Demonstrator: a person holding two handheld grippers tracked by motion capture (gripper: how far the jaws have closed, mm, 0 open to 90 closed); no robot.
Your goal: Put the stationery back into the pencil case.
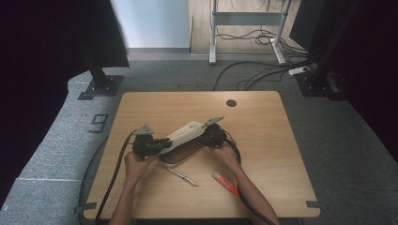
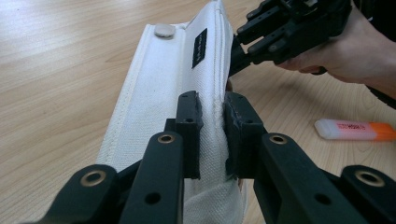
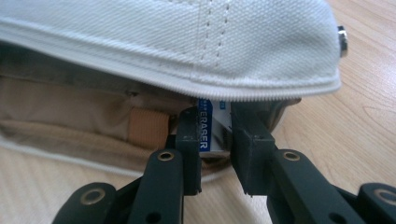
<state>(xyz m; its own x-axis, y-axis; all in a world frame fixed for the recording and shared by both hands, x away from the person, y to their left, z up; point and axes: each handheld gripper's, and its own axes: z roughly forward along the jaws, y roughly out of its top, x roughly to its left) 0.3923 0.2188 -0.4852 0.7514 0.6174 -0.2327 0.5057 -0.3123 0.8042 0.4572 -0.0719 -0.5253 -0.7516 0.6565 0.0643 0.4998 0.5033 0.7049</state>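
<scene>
A wooden counter (image 1: 263, 140) is carrying the work, with a white canvas pencil case (image 1: 184, 133) lying near its middle, its zipped flap being lifted off the tan-lined lower half. The left gripper (image 2: 212, 126), held in the person's left hand (image 1: 136, 164), is pinching the white flap between its clenched jaws and holding it raised. The right gripper (image 3: 215, 135), in the right hand (image 1: 227, 153), is reaching into the open mouth of the case, its jaws clamped on a white eraser (image 3: 212, 126) with a blue printed sleeve, just under the flap's zip edge. On the counter in front of the case, an orange highlighter (image 1: 226, 183) is lying near the right forearm, and a slim silver pen (image 1: 182, 176) is lying just beside the case.
</scene>
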